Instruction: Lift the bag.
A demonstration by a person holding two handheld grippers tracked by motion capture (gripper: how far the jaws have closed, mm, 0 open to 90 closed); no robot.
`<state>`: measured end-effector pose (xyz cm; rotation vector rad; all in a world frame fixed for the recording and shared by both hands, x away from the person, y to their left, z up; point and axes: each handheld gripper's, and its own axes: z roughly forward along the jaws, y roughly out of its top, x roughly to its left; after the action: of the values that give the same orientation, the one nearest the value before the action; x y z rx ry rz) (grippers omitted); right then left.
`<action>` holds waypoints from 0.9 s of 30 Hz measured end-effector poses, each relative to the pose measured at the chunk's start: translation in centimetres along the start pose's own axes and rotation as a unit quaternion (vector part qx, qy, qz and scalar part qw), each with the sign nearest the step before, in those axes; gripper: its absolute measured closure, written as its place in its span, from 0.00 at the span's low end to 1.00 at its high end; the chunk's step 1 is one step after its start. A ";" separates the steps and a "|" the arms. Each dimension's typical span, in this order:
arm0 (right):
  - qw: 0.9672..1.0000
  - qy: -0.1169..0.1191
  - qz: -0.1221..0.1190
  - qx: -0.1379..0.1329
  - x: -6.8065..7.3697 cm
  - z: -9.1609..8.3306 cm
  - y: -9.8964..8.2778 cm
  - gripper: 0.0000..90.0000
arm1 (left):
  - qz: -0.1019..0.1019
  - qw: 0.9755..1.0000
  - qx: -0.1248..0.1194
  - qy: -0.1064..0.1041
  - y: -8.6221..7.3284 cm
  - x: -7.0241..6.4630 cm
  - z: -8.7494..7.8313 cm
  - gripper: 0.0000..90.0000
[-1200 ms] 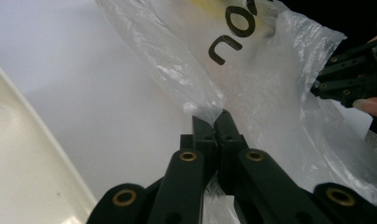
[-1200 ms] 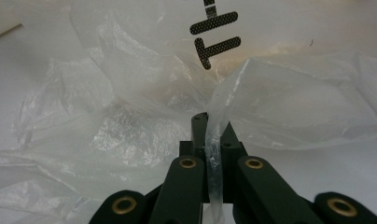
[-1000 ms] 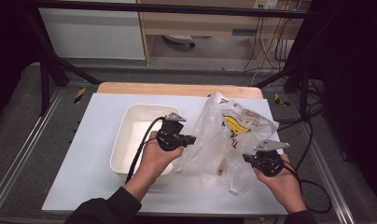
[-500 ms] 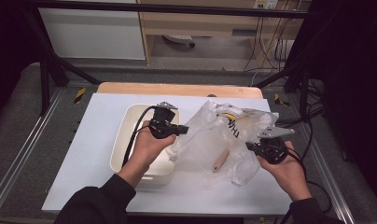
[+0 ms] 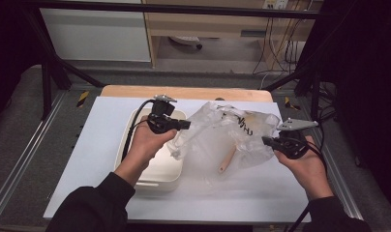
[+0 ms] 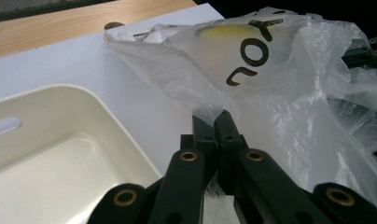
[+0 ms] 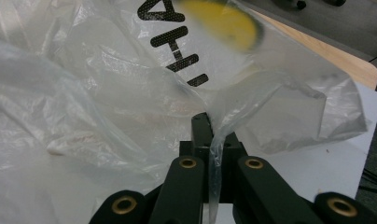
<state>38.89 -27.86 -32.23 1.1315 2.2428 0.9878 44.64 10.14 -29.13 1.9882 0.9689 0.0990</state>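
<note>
Clear plastic bag [image 5: 222,140] is held above table [image 5: 87,145], beside tub [image 5: 157,169]. Left gripper [image 5: 184,124] & right gripper [image 5: 267,141] are pinched on its edges. Thin, slippery film; probably best gripped at bunched edges.

Crumpled clear plastic bag [image 5: 222,137], black lettering, stretched above the table.

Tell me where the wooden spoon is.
High view: the wooden spoon lies inside the clear plastic bag, right of the white tub, right of centre on the table.
</note>
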 end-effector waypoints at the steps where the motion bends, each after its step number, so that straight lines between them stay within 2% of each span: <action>1: 1.000 -0.001 -0.001 0.001 -0.2 0.0 0.2 1.00 | -0.001 1.000 -0.001 0.000 0.2 0.2 -0.1 1.00; 12: 1.000 -0.007 0.007 -0.011 -2.3 -0.7 2.7 1.00 | -0.010 1.000 -0.024 0.009 1.9 2.2 -1.6 1.00; 15: 1.000 -0.011 0.017 -0.015 -2.9 -1.1 3.5 1.00 | -0.013 0.999 -0.034 0.013 2.6 2.8 -2.3 1.00; 21: 0.999 -0.013 0.032 -0.024 -3.9 -1.7 5.1 1.00 | -0.031 0.998 -0.061 0.014 4.0 4.0 -3.7 1.00; 27: 0.999 -0.004 0.046 -0.028 -5.1 -1.4 7.3 1.00 | -0.044 0.997 -0.066 0.014 5.3 5.5 -4.2 1.00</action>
<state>44.61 -29.61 -25.42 1.2209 2.1604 1.0736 49.85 15.17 -24.19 1.8245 1.0403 0.1384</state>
